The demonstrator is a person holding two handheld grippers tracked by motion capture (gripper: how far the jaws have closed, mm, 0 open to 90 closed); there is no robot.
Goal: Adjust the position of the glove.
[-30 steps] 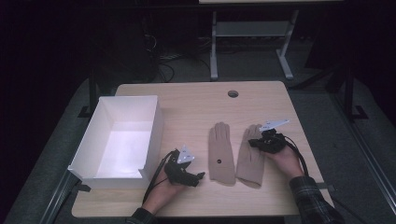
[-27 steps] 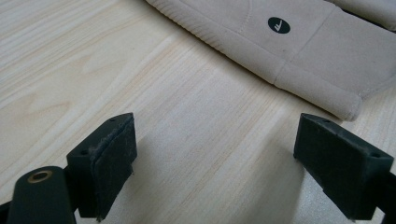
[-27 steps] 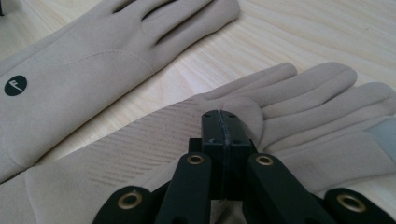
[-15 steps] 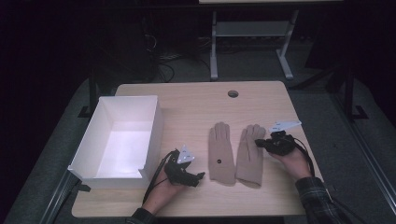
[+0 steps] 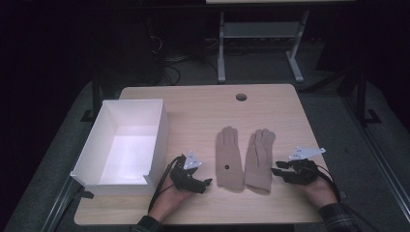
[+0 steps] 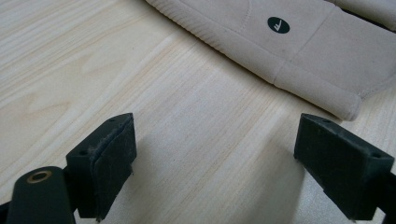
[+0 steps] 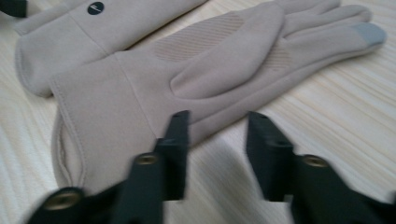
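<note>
- High view: both beige gloves lie flat on the wooden table (image 5: 203, 104), side by side and touching or nearly so along their inner edges, fingers pointing to the far side. The left glove (image 5: 228, 159) and the right glove (image 5: 258, 162) sit right of the white box (image 5: 157, 135), which looks empty. Judging by that, nothing is packed yet; you have both gloves left to move if the box is where they go.
- Left gripper view: your left gripper (image 6: 215, 168) rests near the table's near edge with its jaws spread wide over bare wood, grasping nothing. The cuff of the left glove (image 6: 280, 51), with its small black round tag, lies just beyond the jaws, untouched.
- Right gripper view: your right gripper (image 7: 217, 156) has just been opening its jaws; they stand part-way apart at the right glove's (image 7: 196, 65) near edge, one jaw over the fabric, one over wood. Nothing is pinched between them, so the lift is yet to come.
</note>
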